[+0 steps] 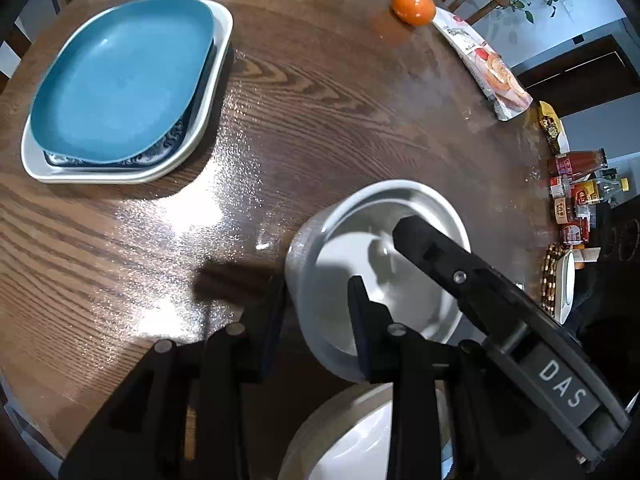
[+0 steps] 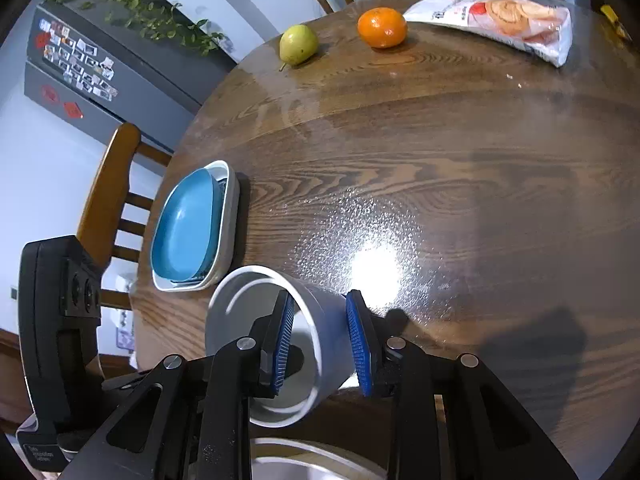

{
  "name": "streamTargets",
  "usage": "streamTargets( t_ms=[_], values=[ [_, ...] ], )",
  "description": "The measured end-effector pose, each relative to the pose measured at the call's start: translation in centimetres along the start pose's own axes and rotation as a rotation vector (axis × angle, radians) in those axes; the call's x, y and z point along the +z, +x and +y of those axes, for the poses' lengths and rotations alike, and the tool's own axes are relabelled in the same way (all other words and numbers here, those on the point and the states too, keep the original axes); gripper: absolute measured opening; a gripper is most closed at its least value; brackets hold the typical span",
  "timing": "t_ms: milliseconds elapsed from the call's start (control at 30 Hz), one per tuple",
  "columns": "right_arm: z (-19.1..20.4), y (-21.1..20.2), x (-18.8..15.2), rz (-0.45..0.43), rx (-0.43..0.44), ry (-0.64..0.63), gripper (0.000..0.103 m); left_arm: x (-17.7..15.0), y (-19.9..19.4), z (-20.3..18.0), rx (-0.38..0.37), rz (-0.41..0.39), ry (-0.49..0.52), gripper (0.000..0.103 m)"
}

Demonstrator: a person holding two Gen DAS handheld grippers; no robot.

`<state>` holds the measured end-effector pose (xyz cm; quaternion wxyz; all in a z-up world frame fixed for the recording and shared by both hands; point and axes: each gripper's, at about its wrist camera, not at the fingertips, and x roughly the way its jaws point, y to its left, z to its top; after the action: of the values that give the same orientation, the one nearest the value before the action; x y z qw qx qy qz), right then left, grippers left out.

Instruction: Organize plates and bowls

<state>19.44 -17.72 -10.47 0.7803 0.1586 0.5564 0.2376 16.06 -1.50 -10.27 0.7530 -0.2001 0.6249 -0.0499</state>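
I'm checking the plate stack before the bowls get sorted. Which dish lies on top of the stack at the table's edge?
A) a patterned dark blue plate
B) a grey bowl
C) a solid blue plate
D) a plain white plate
C: the solid blue plate lies uppermost, over a patterned plate and the white dish at the bottom.

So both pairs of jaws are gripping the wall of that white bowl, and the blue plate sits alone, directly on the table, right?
Not quite. The blue plate is not alone on the table: it tops a stack, on a patterned plate inside a white dish, as the left wrist view shows. Both grippers do straddle the white bowl's wall.
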Motion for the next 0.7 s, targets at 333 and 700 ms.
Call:
streamTargets(
  t_ms=[333, 700],
  values=[
    [0.0, -0.5, -0.3, -0.019, -0.011, 0.024, 0.031, -0.2, -0.5, -0.4, -0.020, 0.005, 0.000, 0.028],
    [0.8, -2.1, -0.7, -0.059, -0.022, 0.023, 0.031, -0.8, -1.9, -0.7, -0.048, -0.013, 0.003, 0.028]
  ],
)
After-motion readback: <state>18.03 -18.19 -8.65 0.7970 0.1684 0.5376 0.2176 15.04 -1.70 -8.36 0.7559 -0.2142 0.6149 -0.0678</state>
